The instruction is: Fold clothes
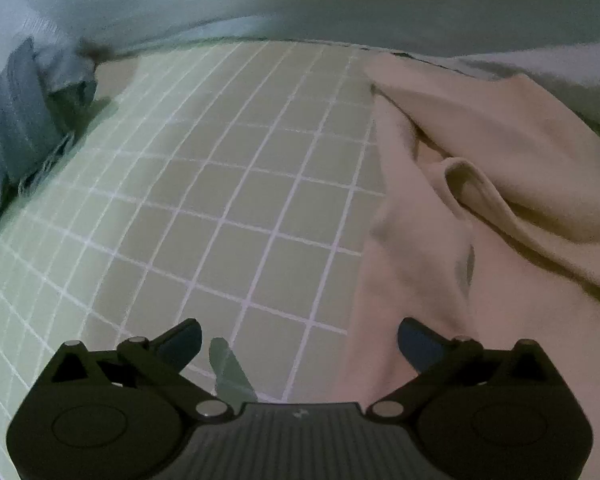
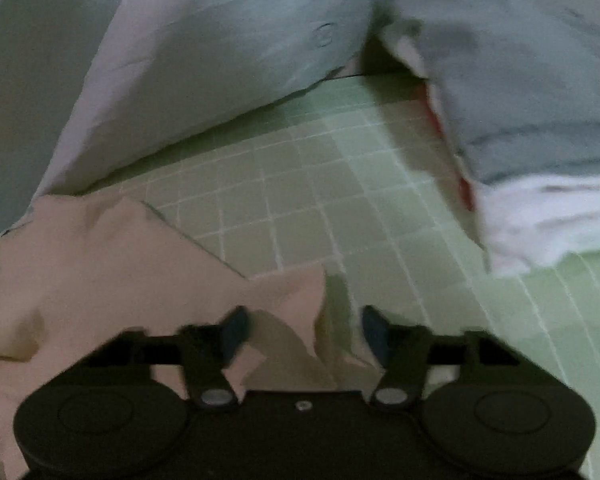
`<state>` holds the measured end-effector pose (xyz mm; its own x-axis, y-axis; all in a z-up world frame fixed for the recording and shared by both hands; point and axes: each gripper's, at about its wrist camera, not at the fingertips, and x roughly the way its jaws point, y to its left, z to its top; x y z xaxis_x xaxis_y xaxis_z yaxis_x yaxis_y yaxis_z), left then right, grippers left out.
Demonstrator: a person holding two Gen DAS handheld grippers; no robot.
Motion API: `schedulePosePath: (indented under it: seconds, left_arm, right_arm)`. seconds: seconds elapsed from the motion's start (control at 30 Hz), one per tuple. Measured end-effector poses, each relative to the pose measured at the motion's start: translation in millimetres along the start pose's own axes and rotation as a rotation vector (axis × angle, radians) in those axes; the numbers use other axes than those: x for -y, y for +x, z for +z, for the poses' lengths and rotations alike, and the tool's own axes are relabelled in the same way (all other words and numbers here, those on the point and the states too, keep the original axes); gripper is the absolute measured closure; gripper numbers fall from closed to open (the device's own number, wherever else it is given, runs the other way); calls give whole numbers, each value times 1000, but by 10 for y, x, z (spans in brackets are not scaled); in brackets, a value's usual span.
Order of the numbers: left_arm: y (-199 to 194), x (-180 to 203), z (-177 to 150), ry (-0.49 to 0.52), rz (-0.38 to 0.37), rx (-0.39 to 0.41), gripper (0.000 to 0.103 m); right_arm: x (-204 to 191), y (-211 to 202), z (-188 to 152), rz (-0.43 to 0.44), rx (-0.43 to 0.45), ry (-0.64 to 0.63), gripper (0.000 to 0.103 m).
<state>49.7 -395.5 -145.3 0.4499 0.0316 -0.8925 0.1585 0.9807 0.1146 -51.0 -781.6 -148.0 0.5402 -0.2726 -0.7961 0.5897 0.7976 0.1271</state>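
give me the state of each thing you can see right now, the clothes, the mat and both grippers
Crumpled beige cotton garment: unfolded, bunched on the mat.
Green gridded cutting mat: flat, partly covered.
Grey-and-white clothes pile: heaped at the mat's edge.
Left gripper: wide open, empty.
Right gripper: partly open above the garment's edge.

No text, label, brand or number reads anywhere — none at all.

Beige garment [image 1: 500, 184], crumpled, lying on green grid mat, folds bunched, edge ruffled
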Motion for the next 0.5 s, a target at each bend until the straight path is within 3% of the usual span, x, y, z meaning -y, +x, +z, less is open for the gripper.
schedulePosePath:
  seconds: [0.07, 0.17, 0.27, 0.37, 0.43, 0.5]
  left_arm:
    - [-1, -10, -6, 4, -7, 4, 0]
    - [12, -41, 2, -12, -22, -3, 0]
    - [34, -61, 13, -21, -34, -5, 0]
    - [45, -85, -6, -44, -47, -4, 0]
    - [45, -105, -26, -74, -60, -7, 0]
    - [50, -130, -32, -94, -72, -14, 0]
  right_arm:
    - [-28, 16, 45, 35, -1, -28, 100]
    - [-93, -112, 121, 69, 44, -57, 100]
    - [-139, -494, 215, 82, 190, -73, 100]
    - [126, -795, 284, 12, 323, 109, 100]
    - [380, -673, 223, -90, 306, 248, 100]
    - [441, -523, 148, -113, 220, 252, 99]
